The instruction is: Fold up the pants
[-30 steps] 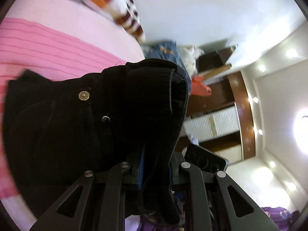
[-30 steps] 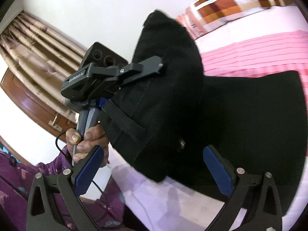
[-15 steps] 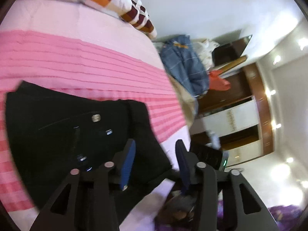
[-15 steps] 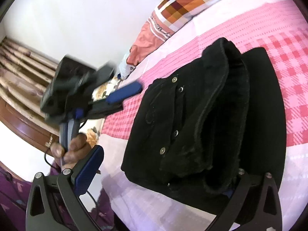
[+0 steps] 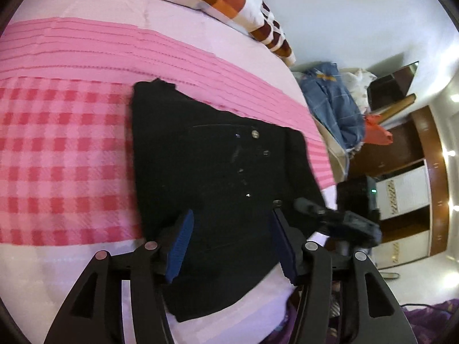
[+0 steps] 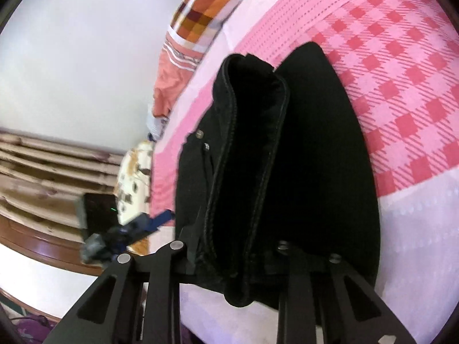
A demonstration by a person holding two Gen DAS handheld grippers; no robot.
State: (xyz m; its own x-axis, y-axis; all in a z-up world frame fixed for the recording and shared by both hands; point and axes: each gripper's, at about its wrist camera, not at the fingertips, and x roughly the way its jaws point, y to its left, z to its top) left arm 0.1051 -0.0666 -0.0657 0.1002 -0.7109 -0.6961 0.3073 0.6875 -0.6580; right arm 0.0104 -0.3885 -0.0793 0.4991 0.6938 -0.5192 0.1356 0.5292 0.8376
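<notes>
Two hand-held grippers: left (image 5: 232,243) just opened, empty; right (image 6: 232,261) just closed, clamping black pants (image 6: 287,157).

Black pants (image 5: 218,177), folded into a thick bundle, metal rivets showing; near edge of pink checked bed, waistband bunched upward.

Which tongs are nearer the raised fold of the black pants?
Right. The right tongs have just closed on the raised fold of the pants; the left tongs, just opening, hover apart over the flat part.

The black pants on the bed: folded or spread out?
Folded. The black pants lie as a compact layered rectangle, button fly on top; the right gripper clamps their thick doubled edge.
</notes>
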